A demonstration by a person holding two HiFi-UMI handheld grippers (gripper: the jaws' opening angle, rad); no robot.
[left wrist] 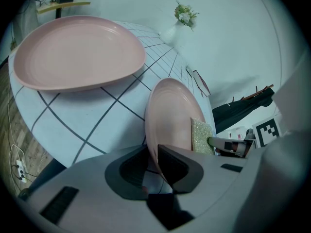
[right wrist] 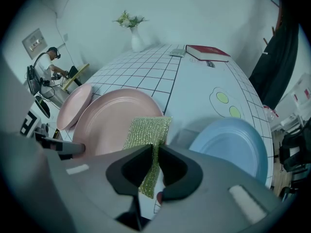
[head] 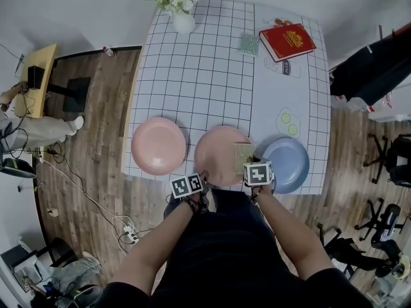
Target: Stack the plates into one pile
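At the bench's (head: 212, 76) near edge three plates sit in a row: the left plate (head: 158, 145) pink, the middle plate (head: 215, 149) pink, the blue plate (head: 289, 165) on the right. The left tongs (left wrist: 154, 152) are clamped on the middle plate's near rim. The right tongs (right wrist: 155, 152) pinch a gold-green sponge (right wrist: 148, 130) — its far end reaches over that plate's right edge, just beside the blue plate. Far back stand a vase (head: 183, 19) and a red book (head: 287, 42).
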